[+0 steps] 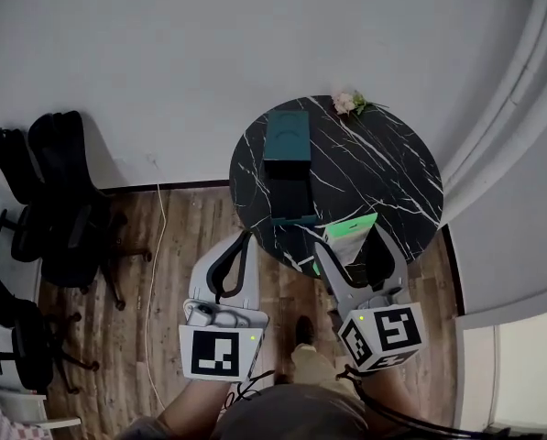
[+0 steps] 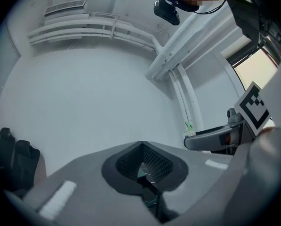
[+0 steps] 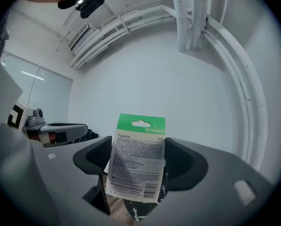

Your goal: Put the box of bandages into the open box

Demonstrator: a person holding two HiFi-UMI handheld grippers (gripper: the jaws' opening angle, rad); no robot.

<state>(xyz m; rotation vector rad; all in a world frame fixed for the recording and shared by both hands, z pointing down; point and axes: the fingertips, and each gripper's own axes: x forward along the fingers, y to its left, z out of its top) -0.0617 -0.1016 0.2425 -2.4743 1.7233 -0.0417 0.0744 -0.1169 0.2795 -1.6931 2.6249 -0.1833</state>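
Green-topped box of bandages (image 3: 136,160) in right gripper (image 1: 354,246) jaws, left gripper (image 2: 141,166) closed

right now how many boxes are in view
2. A teal open box sits on the round black table; the bandage box is clamped in the right gripper near the table's front edge. No others show, though the open box's inside is dark.

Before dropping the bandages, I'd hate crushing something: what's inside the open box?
Only a dark hollow shows inside the open box; no item stands out. Shadow hides its bottom, so emptiness is unconfirmed.
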